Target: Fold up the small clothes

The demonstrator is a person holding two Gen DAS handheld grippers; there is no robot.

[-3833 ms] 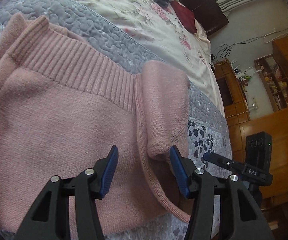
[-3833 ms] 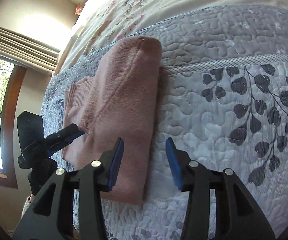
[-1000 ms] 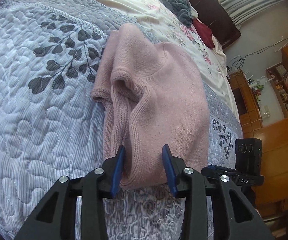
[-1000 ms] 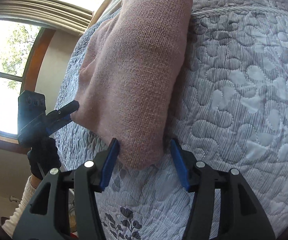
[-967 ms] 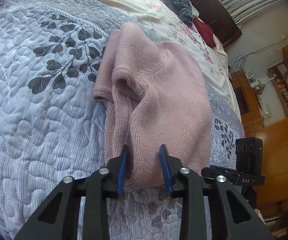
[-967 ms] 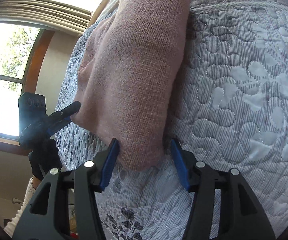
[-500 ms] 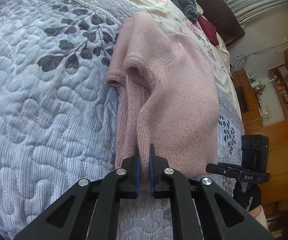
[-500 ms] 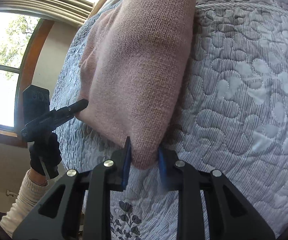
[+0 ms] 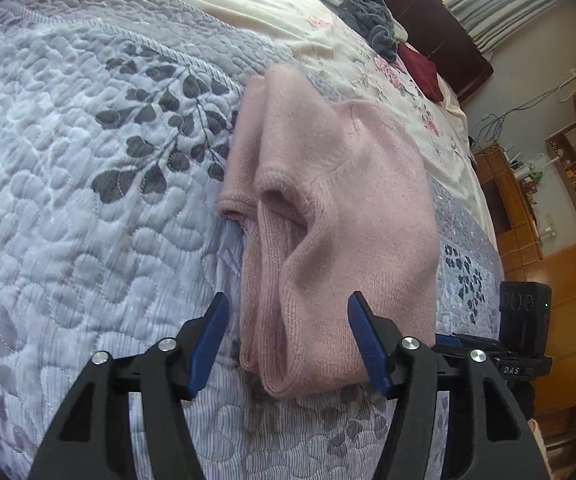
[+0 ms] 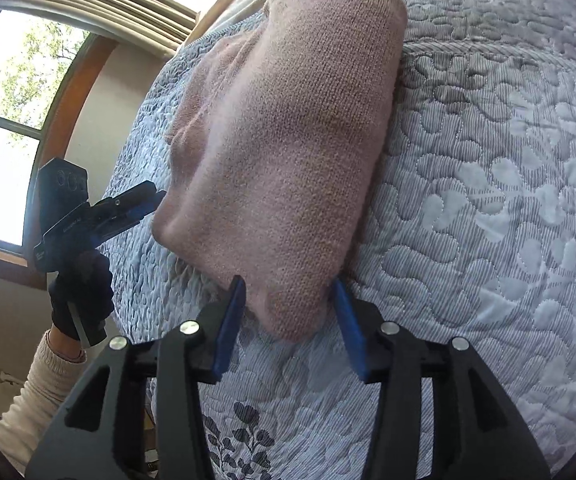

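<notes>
A pink knit sweater [image 9: 348,200] lies folded into a long bundle on the grey-blue quilt [image 9: 68,200]. In the left wrist view my left gripper [image 9: 286,340] is open, and the sweater's near end with its layered edges sits between the blue pads without being pinched. In the right wrist view the sweater [image 10: 288,140] shows its smooth folded side. My right gripper [image 10: 288,320] is open around the near corner. Each gripper appears in the other's view: the right gripper [image 9: 488,354] at the right, the left gripper [image 10: 128,208] at the left, held by a gloved hand [image 10: 80,292].
A grey garment [image 9: 364,12] and a dark red one [image 9: 418,70] lie far up the bed by the dark headboard. Wooden cabinets [image 9: 568,260] stand past the bed's right side. A window [image 10: 4,120] is beyond the bed's left side. Bare quilt [image 10: 508,220] spreads right of the sweater.
Half a second ago both grippers were pinched on the sweater's near end. Both have since opened and let it go, and the sweater rests on the quilt.
</notes>
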